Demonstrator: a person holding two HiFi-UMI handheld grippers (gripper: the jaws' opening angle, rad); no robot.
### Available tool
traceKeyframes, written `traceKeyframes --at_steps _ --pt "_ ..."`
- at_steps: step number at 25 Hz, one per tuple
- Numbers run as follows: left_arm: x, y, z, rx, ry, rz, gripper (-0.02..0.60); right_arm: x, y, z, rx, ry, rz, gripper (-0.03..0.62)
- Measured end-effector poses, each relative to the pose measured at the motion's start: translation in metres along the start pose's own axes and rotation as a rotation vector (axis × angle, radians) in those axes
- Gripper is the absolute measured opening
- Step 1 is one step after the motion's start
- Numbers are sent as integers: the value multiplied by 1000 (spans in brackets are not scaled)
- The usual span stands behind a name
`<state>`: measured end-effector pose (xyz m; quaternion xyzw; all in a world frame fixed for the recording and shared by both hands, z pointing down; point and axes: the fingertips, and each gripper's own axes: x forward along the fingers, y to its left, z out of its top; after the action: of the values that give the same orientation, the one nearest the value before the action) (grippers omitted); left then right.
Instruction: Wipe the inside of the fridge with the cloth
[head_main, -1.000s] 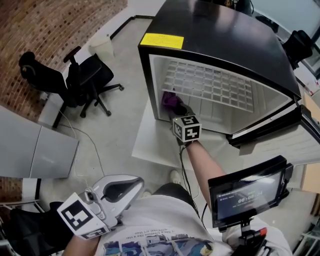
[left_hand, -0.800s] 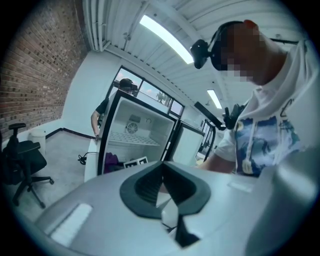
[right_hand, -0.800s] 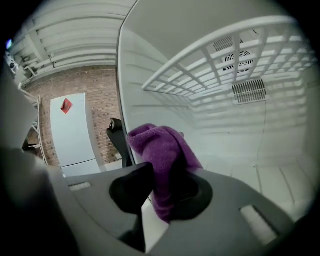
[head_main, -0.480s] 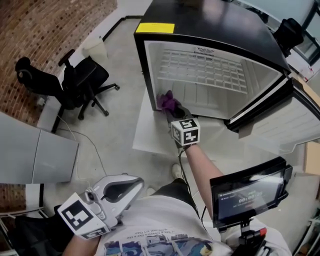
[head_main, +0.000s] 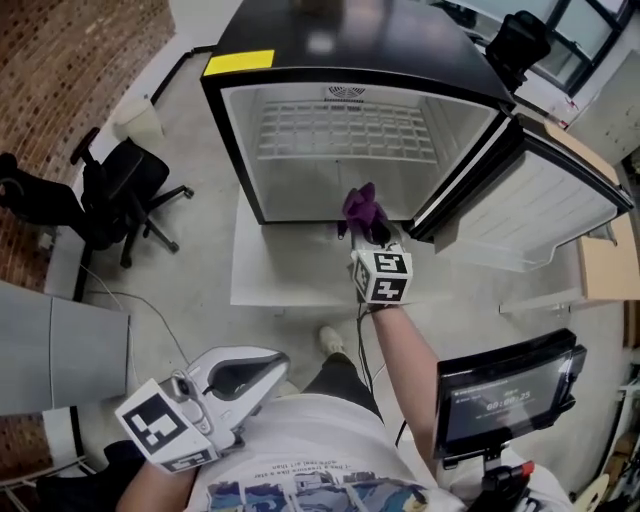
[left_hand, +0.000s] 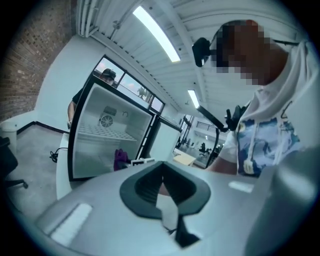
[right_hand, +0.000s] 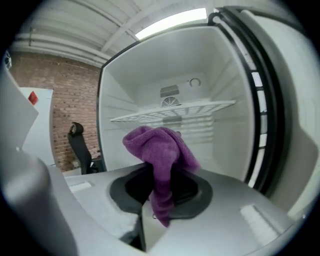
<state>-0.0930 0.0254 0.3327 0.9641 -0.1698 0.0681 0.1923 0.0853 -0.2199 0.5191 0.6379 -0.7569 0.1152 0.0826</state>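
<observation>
My right gripper (head_main: 373, 233), jaws clamping the cloth (head_main: 361, 208), pulled back out of the fridge (head_main: 350, 60), left gripper (head_main: 272, 361) jaws closed, empty

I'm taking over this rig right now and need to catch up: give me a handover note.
Right gripper: shut on the purple cloth, at the front lower edge of the open fridge.
Left gripper: shut, empty, away from the fridge.
Door swung wide; wire shelf in place.
Done: cannot tell which surfaces are wiped.
Left: likely walls, floor and shelf.
</observation>
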Motion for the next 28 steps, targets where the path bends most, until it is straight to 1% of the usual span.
traceKeyframes --at_steps 2,4,8,10,14,18,22,25,28 --pt "8 -1 2 2 2 -30 8 -11 -29 4 -1 -5 -99 78" --pt "15 -3 6 -5 3 -56 8 -19 -53 6 4 -1 -177 78" --pt "27 1 11 13 6 -79 8 -22 -91 8 19 2 -280 78" --pt "33 -2 15 1 2 -86 8 -20 -105 9 30 -2 -313 78" --pt "40 8 14 37 10 -59 8 -5 -123 12 36 -2 -338 78" --pt "47 20 24 39 9 -32 8 20 -126 20 32 6 -341 78" --pt "50 26 25 40 -1 0 8 38 -124 20 25 21 -347 78" --pt "52 36 31 27 -3 29 8 57 -128 27 22 31 -360 78" --pt "56 45 41 -7 -12 56 8 77 -129 37 16 33 -359 78"
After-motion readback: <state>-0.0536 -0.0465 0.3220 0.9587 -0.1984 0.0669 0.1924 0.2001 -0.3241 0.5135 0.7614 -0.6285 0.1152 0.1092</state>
